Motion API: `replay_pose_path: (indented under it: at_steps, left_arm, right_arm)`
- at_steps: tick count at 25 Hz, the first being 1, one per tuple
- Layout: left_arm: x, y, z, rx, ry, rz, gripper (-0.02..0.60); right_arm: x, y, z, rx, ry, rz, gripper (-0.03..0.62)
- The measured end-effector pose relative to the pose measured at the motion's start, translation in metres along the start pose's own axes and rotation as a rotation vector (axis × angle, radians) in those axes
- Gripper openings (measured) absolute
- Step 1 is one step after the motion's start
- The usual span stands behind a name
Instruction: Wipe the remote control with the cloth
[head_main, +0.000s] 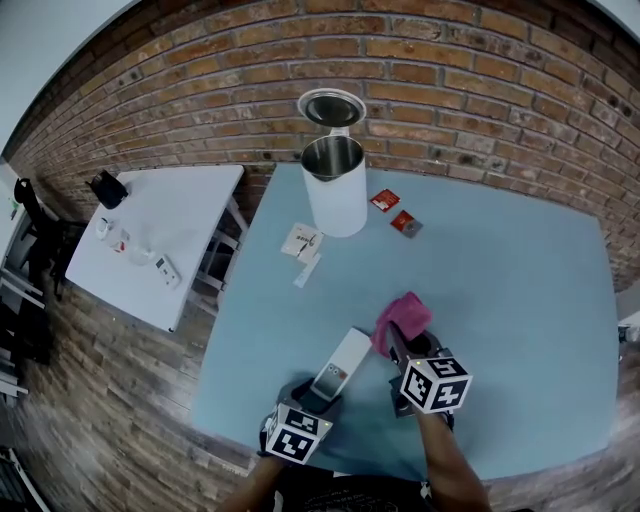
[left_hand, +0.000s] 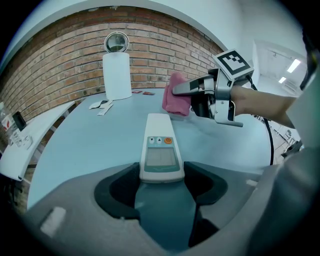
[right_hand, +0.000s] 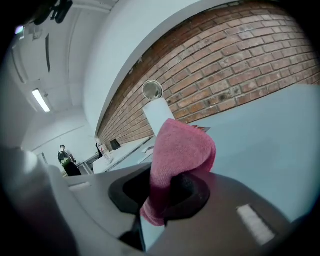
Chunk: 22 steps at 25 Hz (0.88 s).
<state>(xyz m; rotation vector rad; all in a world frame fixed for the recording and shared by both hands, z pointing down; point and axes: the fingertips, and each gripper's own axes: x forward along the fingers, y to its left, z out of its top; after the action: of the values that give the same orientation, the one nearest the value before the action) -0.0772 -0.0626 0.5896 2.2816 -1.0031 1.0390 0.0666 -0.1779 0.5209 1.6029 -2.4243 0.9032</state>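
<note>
Head, left gripper and right gripper views of a light blue table set against a brick wall. The left gripper has its jaws closed on the near end of the white remote control, whose display and buttons face up and whose far end points away from the person. The right gripper has its jaws clamped on a pink cloth, which bulges out above them in a folded wad. The cloth sits just beside the far end of the remote control; whether the two touch cannot be told. At the far side of the table stands a white electric kettle with its lid open, with two red sachets to its right and white paper packets to its left. A white side table stands beside the blue one.
</note>
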Motion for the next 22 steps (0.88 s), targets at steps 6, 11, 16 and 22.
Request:
replay_pose_path:
  at_steps: [6,11,16,22]
  left_arm:
    - [0.001,0.0,-0.001,-0.007,0.008,0.008,0.278]
    - [0.0,0.001,0.0,-0.003,0.001,0.012,0.278]
    - [0.0,0.001,0.0,-0.003,0.002,0.009,0.279]
    - [0.003,0.002,0.0,0.001,-0.001,0.007,0.279]
  right_arm:
    - [-0.005,0.006,-0.02,-0.03,0.063,0.009,0.067]
    - [-0.009,0.015,-0.028,-0.032,0.075,0.031,0.067]
    - [-0.015,0.022,-0.034,-0.025,0.077,0.051,0.067]
    - [-0.02,0.034,-0.045,-0.028,0.096,0.092,0.067]
